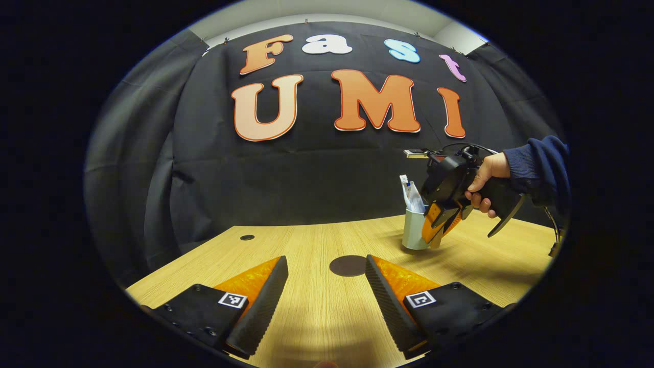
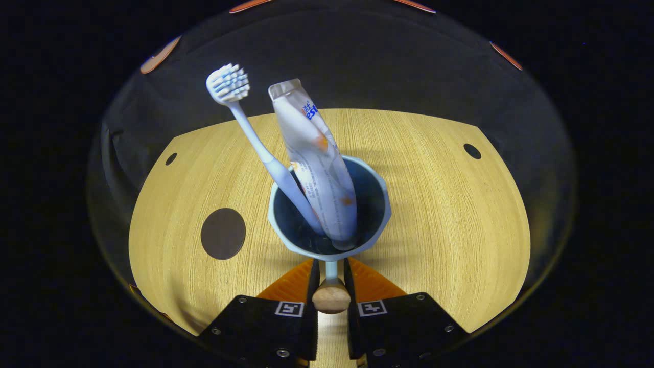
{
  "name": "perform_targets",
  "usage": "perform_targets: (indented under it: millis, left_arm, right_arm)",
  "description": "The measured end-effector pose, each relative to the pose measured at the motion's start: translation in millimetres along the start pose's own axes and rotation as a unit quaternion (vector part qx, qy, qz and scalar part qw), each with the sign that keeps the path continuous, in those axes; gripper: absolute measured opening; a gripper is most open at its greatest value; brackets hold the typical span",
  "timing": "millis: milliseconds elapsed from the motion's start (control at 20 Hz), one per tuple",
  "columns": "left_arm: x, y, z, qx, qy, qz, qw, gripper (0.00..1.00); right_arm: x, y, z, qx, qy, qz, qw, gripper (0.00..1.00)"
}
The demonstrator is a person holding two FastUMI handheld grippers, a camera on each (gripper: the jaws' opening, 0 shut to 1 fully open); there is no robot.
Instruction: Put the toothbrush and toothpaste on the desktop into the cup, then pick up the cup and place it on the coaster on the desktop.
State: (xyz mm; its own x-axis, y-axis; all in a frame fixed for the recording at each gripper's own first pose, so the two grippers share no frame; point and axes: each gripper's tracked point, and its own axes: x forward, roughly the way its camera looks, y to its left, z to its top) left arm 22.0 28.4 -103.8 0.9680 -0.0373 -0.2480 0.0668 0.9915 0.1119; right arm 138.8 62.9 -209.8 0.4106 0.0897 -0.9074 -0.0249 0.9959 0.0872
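Note:
A pale blue cup (image 2: pixel 380 214) holds a toothbrush (image 2: pixel 255 140) and a toothpaste tube (image 2: pixel 317 163), both leaning up out of it. My right gripper (image 2: pixel 331 266) is shut on the cup's thin handle, whose wooden knob sits between the fingers. In the left gripper view the cup (image 1: pixel 413 232) is at the right of the table, slightly tilted, with the right gripper (image 1: pixel 439 230) and a hand on it. Whether it touches the table I cannot tell. The dark round coaster (image 1: pixel 348 266) lies just ahead of my open left gripper (image 1: pixel 325 260); it lies left of the cup (image 2: pixel 223 233).
The wooden table (image 2: pixel 434 214) has small dark holes near its far corners (image 2: pixel 472 151) (image 1: pixel 247 237). The black cloth wall stands close behind the table. A sleeved arm (image 1: pixel 541 163) reaches in from the right.

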Motion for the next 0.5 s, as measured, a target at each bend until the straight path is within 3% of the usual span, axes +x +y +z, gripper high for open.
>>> perform_targets:
  millis: [300,350,400,500]
  left_arm:
    - [-11.2,-7.7,0.3,0.005,-0.004,-0.005,1.0,0.97]
    - [-12.9,-7.4,0.8,0.003,-0.004,-0.004,1.0,0.97]
    - [-14.1,-7.5,0.2,-0.001,-0.003,-0.005,1.0,0.97]
    - [-17.9,-11.4,0.0,-0.004,-0.002,-0.008,1.0,0.97]
  right_arm:
    - [3.6,0.9,8.6,-0.04,-0.017,0.035,0.998,0.24]
    - [5.0,3.6,10.5,-0.047,-0.021,0.042,0.998,0.29]
    - [9.1,5.8,9.1,-0.054,-0.022,0.05,0.997,0.24]
    - [13.9,4.8,8.6,-0.069,-0.022,0.059,0.996,0.24]
